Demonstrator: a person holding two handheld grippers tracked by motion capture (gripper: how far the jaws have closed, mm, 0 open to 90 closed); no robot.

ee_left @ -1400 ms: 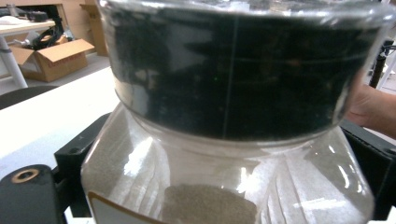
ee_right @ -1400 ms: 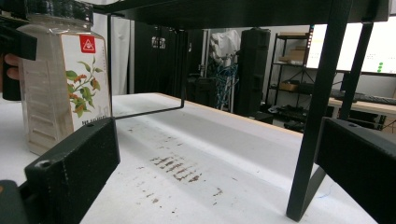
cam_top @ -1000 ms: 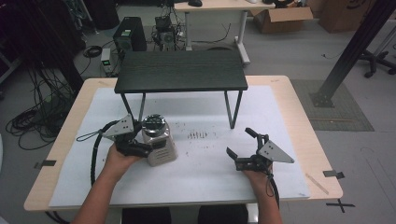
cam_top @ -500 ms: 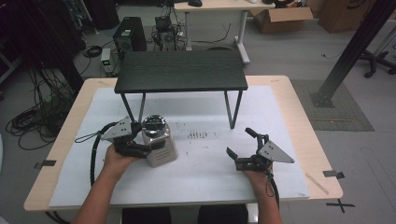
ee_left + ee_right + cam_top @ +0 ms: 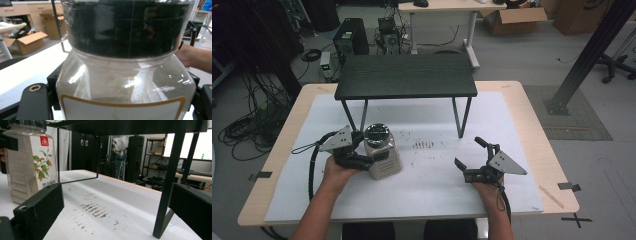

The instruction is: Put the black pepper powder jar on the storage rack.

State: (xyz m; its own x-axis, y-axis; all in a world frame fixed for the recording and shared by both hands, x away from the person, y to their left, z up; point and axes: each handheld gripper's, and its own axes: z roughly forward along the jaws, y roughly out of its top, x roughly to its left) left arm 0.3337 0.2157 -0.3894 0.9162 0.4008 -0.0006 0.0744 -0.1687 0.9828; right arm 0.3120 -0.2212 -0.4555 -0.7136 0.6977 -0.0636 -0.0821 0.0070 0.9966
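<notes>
The left tool (image 5: 362, 156) squeezes the jar (image 5: 381, 152) — it stands upright on the bench (image 5: 512, 100). The right tool (image 5: 472, 157) is wide open — holding nothing.

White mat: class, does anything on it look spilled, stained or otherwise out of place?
Yes. A patch of small dark smudges marks the white mat between the jar and the shelf's right legs, like rubbed-in stains. The jar stands upright in the left gripper; nothing has spilled.

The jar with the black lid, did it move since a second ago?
No. The jar stands on the white mat just in front of the black shelf's left legs, as before, with the left gripper shut on it.
</notes>
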